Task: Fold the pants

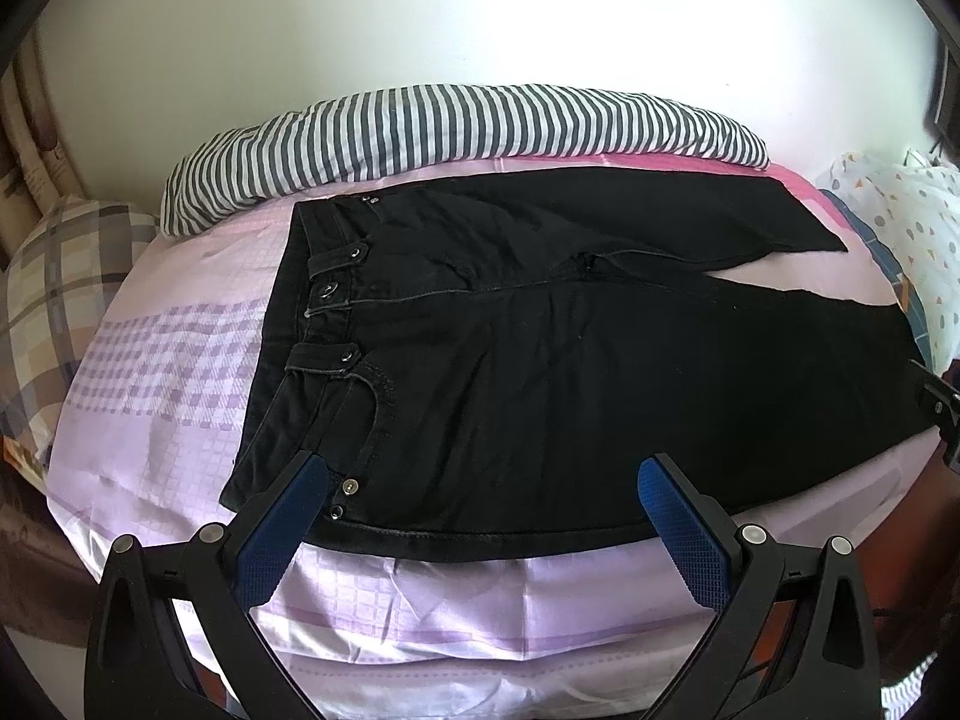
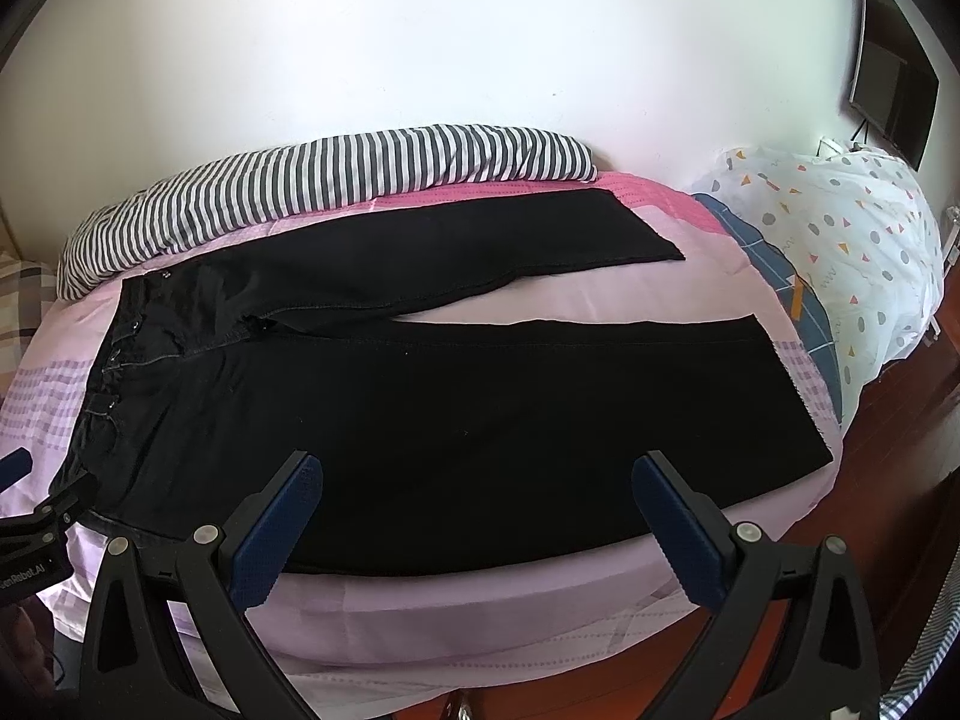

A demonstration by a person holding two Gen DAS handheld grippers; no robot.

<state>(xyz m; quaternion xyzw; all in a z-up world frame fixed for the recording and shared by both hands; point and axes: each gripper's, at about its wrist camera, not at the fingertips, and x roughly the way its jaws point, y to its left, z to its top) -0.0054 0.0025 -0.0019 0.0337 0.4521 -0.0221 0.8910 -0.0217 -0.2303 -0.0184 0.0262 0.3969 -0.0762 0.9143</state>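
Two grippers are hovering wide open over the near edge of the bed, neither holding anything: the left gripper (image 1: 480, 480) is sitting above the waist end of the black jeans (image 1: 540, 372), and the right gripper (image 2: 477, 480) is sitting above the near leg (image 2: 510, 420). The jeans are lying flat on the lilac checked sheet (image 1: 168, 360), waistband to the left, legs splayed apart to the right. Denim like this is probably handling as fairly heavy, limp yet thick cloth, not slippery; pinching the near side seam at the waist and near the hem looks sensible. A striped quilt (image 1: 450, 126) is lying just beyond the far leg, and a patterned duvet (image 2: 840, 240) is crowding the hems.
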